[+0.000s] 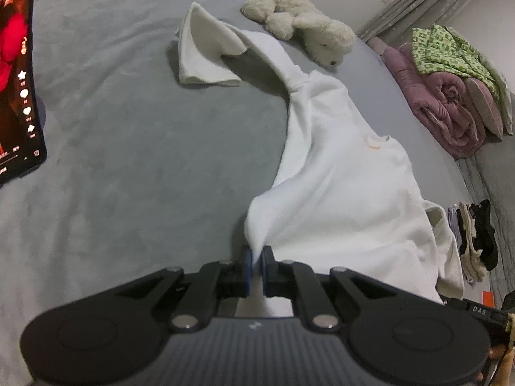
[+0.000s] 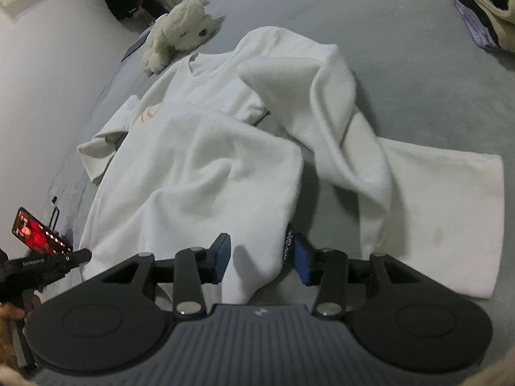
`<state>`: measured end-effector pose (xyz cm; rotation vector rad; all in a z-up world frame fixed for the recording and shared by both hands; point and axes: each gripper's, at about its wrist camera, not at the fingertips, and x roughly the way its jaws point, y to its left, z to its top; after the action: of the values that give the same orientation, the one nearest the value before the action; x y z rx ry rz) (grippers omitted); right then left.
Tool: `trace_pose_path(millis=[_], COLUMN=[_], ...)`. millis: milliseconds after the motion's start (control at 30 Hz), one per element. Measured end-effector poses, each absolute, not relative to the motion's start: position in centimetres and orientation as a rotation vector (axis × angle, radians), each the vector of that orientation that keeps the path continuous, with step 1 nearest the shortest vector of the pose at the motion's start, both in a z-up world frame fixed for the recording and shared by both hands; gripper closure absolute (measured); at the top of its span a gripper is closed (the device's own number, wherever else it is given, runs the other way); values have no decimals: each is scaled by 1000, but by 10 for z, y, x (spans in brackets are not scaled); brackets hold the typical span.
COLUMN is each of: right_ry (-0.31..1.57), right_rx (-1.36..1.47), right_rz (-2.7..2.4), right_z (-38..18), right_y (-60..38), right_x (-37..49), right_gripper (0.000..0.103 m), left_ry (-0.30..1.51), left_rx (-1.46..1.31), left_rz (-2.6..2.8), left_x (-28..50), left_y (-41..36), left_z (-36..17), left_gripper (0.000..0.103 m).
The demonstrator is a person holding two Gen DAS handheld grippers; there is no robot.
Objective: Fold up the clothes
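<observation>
Far left in my left wrist view there's a phone point(image 1: 19, 74) propped up with a red video playing on its screen. Everything sits on the grey bed point(image 1: 128, 160).

My left tool point(image 1: 256, 265) is clenched on a bunched corner of the white sweatshirt point(image 1: 338, 193), with the fabric pinched between the blue pads point(image 1: 248, 270) and pulled up into a little peak. From there the shirt stretches away across the bed, and one long sleeve point(image 1: 209, 54) trails off toward the top with its cuff end doubled over. Right beside that sleeve lies a cream plush dog point(image 1: 299, 22). Further right are a rolled mauve quilt point(image 1: 441, 103) with a green patterned blanket point(image 1: 450, 51) on top, then a small stack of folded clothes point(image 1: 473, 238) near the edge.

In the right wrist view, my right tool point(image 2: 262, 255) is spread wide, not gripping anything. A fold of the sweatshirt point(image 2: 206, 173) droops down between the two pads, closer to the right one, but they aren't closed on it. The body is crumpled, the other sleeve point(image 2: 434, 199) lies flat out to the right, and there's a faint orange mark point(image 2: 148, 114) near the chest.
</observation>
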<state>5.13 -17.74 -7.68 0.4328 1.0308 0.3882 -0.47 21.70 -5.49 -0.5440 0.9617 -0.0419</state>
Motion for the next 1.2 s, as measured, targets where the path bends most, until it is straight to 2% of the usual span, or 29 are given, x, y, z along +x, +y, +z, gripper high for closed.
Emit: trace_pose_path(millis=[133, 200, 233, 267, 333, 733, 1200], right_ry=[1028, 1024, 1025, 1026, 1035, 914, 976], right_rx=[387, 349, 329, 314, 333, 394, 343], right_rz=[415, 419, 414, 411, 409, 358, 407], right_z=[-79, -79, -79, -80, -81, -30, -30], right_y=[-165, -158, -155, -153, -155, -200, -216], right_x=[47, 44, 43, 42, 41, 22, 3], right_gripper=[57, 65, 78, 87, 91, 94, 95], left_ry=[978, 984, 987, 988, 990, 955, 1015], left_rx=[-531, -529, -529, -532, -538, -579, -759], left_rz=[-38, -35, -34, -33, -33, -134, -316], left_x=[-3, -3, -3, -3, -3, -15, -33], left_y=[215, 215, 215, 215, 216, 223, 246], left_z=[-59, -61, -62, -62, -62, -45, -57], left_gripper=[97, 97, 97, 96, 96, 97, 97])
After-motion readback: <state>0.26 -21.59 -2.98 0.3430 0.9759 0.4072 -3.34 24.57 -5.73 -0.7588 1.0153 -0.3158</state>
